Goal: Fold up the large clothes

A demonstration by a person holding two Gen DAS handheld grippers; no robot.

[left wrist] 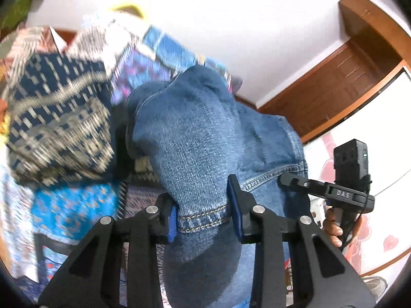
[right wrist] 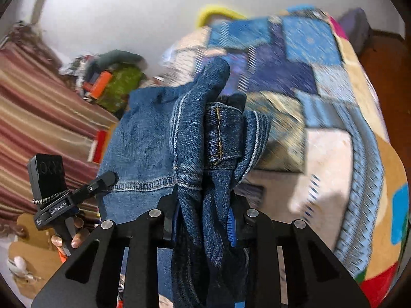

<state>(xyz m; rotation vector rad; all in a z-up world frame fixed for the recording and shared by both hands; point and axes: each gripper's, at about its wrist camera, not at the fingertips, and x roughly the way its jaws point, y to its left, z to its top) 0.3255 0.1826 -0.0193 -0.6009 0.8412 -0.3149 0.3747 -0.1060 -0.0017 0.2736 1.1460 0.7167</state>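
1. Jeans [left wrist: 205, 138]: one denim garment, raised clear of the quilt [right wrist: 321, 82] and slung between the two grippers; hem and waistband are bunched, with no neat fold visible.
2. Left gripper [left wrist: 205, 218]: jaws clamped on a stitched hem of the jeans.
3. Right gripper [right wrist: 203, 220]: jaws clamped on a thick gathered wad of the same denim.
4. Progress, as judged: early. The garment is gripped and lifted; spreading, halving and laying flat all appear to remain.
5. Count: one pair of jeans, two grippers, two hands (each seen in the other's view [left wrist: 334, 228]), one patchwork quilt beneath.
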